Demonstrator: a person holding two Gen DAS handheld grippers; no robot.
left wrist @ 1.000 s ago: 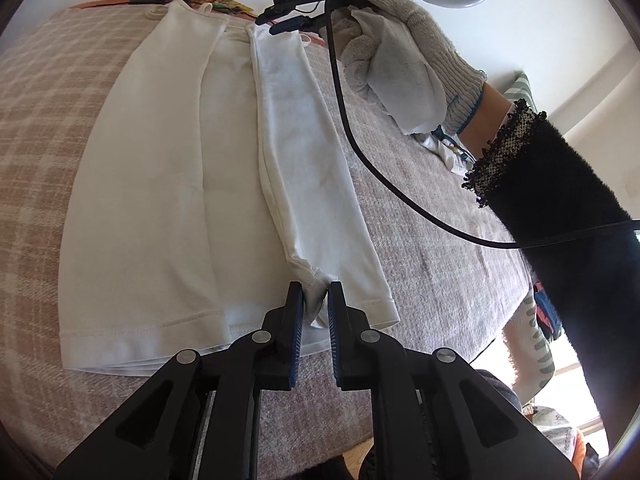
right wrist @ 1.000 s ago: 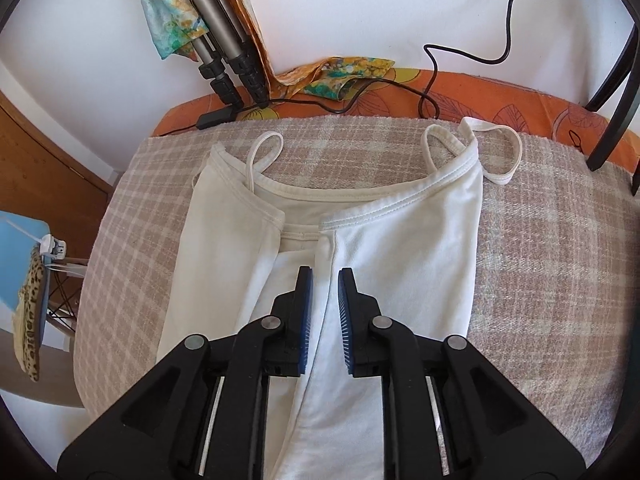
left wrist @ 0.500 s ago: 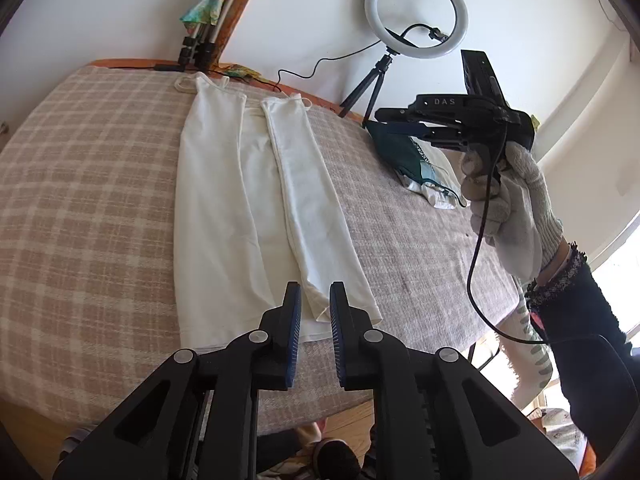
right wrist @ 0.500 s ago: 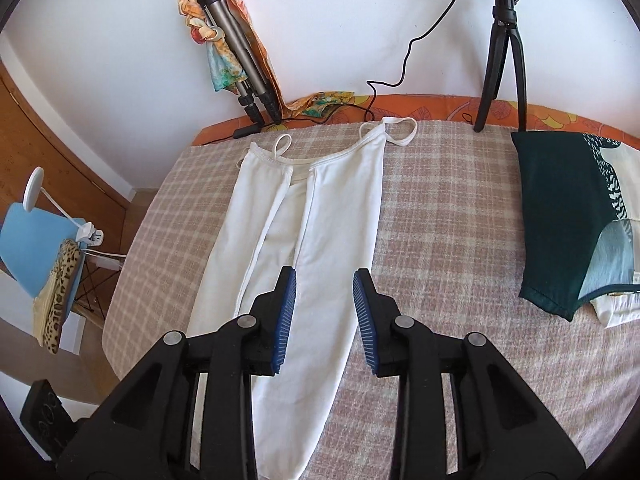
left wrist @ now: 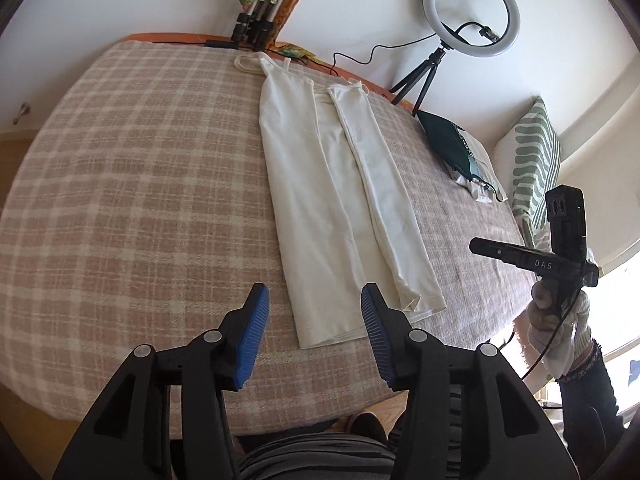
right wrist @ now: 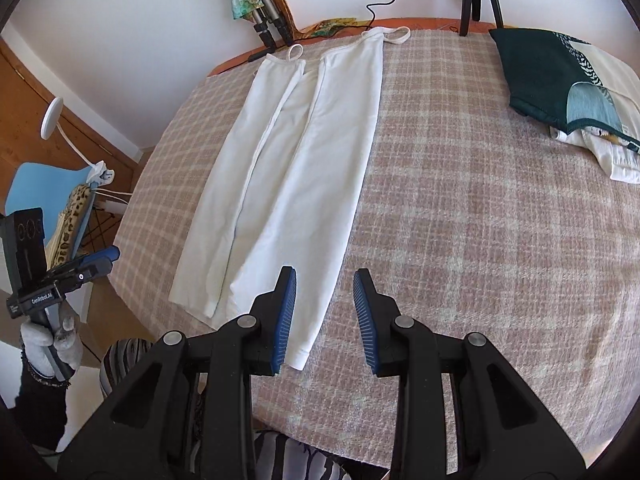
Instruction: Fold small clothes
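Note:
A white strappy top (left wrist: 332, 192) lies flat and lengthwise on the checked tablecloth (left wrist: 132, 184), both long sides folded inward; it also shows in the right wrist view (right wrist: 304, 148). My left gripper (left wrist: 314, 312) is open and empty, raised over the hem end of the top. My right gripper (right wrist: 325, 298) is open and empty, raised above the hem's right corner. The right gripper (left wrist: 532, 258) shows at the right in the left wrist view, off the table edge. The left gripper (right wrist: 64, 276) shows at the far left in the right wrist view.
A folded dark green garment (right wrist: 556, 76) lies on a white one at the table's right. A ring light on a tripod (left wrist: 470, 20) and another tripod (left wrist: 252, 24) stand at the far edge with cables. A blue chair (right wrist: 44, 196) stands off the left.
Both grippers have let go of the top's folded edges, opened wide and pulled back and up toward the hem end. The top now lies with both sides folded in.

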